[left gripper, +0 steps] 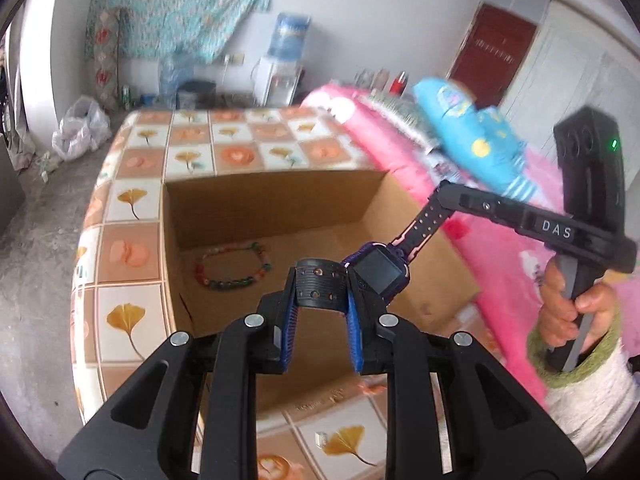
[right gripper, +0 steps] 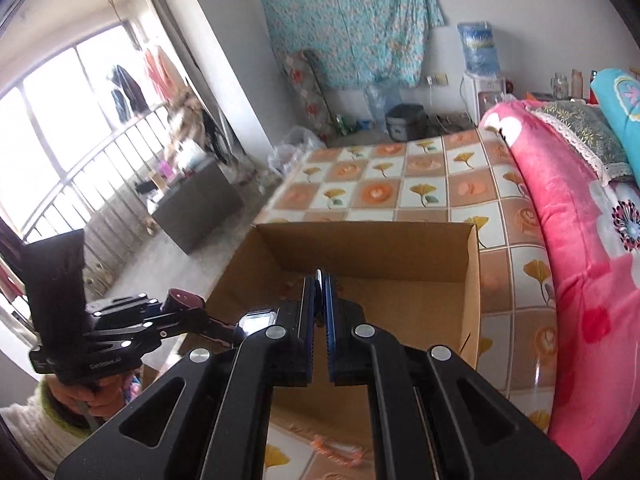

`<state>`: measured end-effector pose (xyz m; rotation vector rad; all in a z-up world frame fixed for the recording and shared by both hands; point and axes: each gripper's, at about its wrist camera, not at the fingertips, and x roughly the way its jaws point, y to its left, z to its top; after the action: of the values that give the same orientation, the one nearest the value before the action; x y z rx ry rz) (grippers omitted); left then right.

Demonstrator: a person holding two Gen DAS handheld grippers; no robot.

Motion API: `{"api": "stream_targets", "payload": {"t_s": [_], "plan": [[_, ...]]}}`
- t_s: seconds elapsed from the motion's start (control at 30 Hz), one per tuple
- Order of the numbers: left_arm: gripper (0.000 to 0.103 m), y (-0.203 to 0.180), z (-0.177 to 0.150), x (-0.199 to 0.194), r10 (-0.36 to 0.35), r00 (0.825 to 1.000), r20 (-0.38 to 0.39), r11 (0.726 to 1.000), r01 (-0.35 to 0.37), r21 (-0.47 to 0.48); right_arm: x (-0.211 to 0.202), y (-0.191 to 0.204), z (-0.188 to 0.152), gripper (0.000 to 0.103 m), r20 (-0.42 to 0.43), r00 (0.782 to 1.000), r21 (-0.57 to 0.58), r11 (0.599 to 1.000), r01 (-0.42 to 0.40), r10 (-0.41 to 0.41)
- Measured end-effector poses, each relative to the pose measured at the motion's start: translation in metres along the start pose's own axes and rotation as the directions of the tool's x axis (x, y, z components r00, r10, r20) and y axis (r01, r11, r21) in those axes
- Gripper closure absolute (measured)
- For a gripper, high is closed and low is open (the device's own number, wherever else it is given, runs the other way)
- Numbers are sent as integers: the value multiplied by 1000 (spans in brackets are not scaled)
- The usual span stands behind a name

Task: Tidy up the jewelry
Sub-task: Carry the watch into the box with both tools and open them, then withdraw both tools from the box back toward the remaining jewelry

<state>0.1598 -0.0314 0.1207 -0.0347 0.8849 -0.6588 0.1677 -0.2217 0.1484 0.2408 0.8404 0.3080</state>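
Here, over a bed covered by a checked sheet point(left gripper: 132, 200) of orange and white squares printed with yellow leaves, sits an open brown cardboard box point(left gripper: 276, 204). On the box floor, towards its left side, lies a bracelet of red, green and orange beads point(left gripper: 232, 264), flat and in a loose ring. Above the box, in the middle of the left wrist view, the left gripper point(left gripper: 322, 292) has its blue-padded fingers clamped on one black ribbed strap end of a purple smartwatch with a dark square screen point(left gripper: 378, 266). The watch hangs in the air over the box, stretched between the two tools. Its other strap, dark with pink dots, runs up and to the right into the tip of the right gripper point(left gripper: 438, 196), whose fingers are pressed together on it. Further right, a hand point(left gripper: 568, 304) in a white knitted sleeve with a green cuff grips that tool's black handle. Behind it a bright pink floral blanket point(left gripper: 400, 140) lies along the bed's right edge, with a blue patterned pillow point(left gripper: 460, 120) on top.
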Motion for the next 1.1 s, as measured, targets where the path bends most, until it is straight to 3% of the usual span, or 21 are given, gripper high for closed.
{"api": "stream_targets", "payload": {"t_s": [0.07,0.2,0.3,0.37,0.4,0.5,0.57,0.63,0.73,0.8,0.83,0.97,1.1], "plan": [[83,9,8,28,13,998,-68,1000,-14,-15,25,-7,8,98,-57,998,-8,999,32,-32],[83,23,17,85,51,975,-218,998,-54,-10,72,-21,18,98,-162,982,-37,995,88,-93],[81,28,19,115,65,952,-300,998,-70,-6,102,-27,24,98,-223,964,-77,989,129,-144],[80,35,20,129,26,924,-383,996,-56,-68,119,-30,27,98,-254,951,-104,983,153,-174],[76,38,21,132,17,920,-391,995,-52,-79,124,-31,26,98,-267,947,-106,982,157,-181],[65,36,21,132,80,910,-407,995,-100,-30,136,-38,27,97,-321,931,-89,984,155,-176],[63,37,21,131,76,909,-409,995,-95,-28,137,-40,27,94,-325,929,-81,984,160,-177],[54,40,21,129,90,912,-399,993,-112,-31,134,-42,28,94,-313,932,-73,983,169,-183],[53,42,23,124,92,925,-370,992,-118,-49,126,-42,31,88,-278,941,-71,981,180,-193],[52,38,25,115,118,938,-327,991,-134,-26,120,-41,32,72,-258,945,-75,979,188,-201],[52,36,24,111,119,940,-320,991,-131,-15,115,-39,33,71,-239,948,-83,977,196,-211],[52,21,23,76,135,970,-200,991,-129,46,88,-31,37,70,-172,961,-94,975,203,-217],[43,4,15,14,129,991,-22,985,-126,122,41,-22,36,68,-80,979,-70,981,180,-185]]}}
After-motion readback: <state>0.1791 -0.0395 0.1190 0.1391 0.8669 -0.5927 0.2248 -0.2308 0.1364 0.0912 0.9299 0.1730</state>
